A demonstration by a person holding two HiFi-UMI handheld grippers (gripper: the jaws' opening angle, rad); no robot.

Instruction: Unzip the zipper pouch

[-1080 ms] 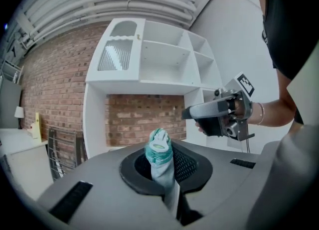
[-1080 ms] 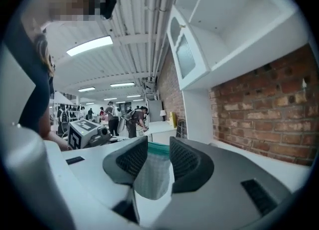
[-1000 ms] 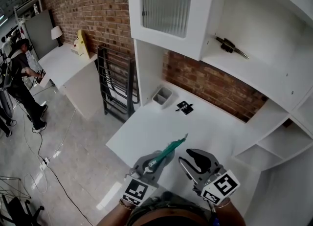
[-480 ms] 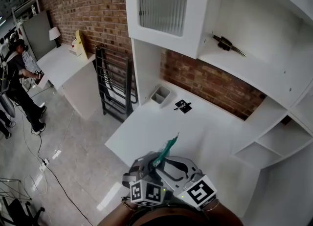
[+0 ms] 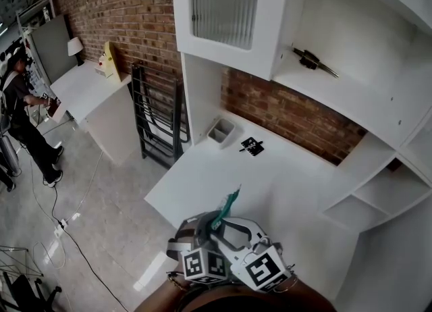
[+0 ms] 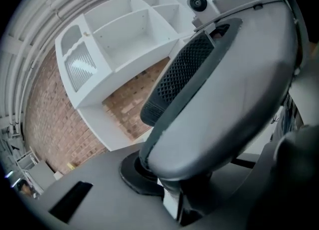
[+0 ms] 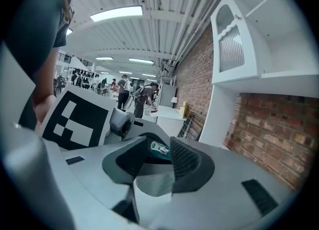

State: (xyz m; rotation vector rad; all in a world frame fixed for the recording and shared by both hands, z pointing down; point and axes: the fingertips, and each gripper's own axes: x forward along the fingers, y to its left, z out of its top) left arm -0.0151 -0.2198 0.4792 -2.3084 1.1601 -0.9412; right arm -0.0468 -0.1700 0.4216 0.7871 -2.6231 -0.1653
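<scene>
A teal zipper pouch [image 5: 231, 201] sticks up and away from my left gripper [image 5: 210, 223], which is shut on its near end, low in the head view. My right gripper [image 5: 226, 229] has swung across to the left one, and its fingers reach the pouch's held end. In the right gripper view the right gripper [image 7: 157, 144] stands open. The teal pouch end with its metal zipper pull [image 7: 160, 149] shows in the gap just beyond the pads, which do not press on it. In the left gripper view the right gripper's grey finger and its black mesh pad [image 6: 184, 74] hide the pouch.
Ahead lies a white desk [image 5: 283, 182] with a small grey tray [image 5: 221, 132] and a black marker card [image 5: 251, 146] near the brick wall. White shelves hold a dark tool [image 5: 314, 62]. A black rack [image 5: 158, 118] stands to the left. A person [image 5: 23, 115] stands far left.
My right gripper has moved left and down until it overlaps the left gripper. The left gripper has rolled and sunk a little, so the pouch now points more upright.
</scene>
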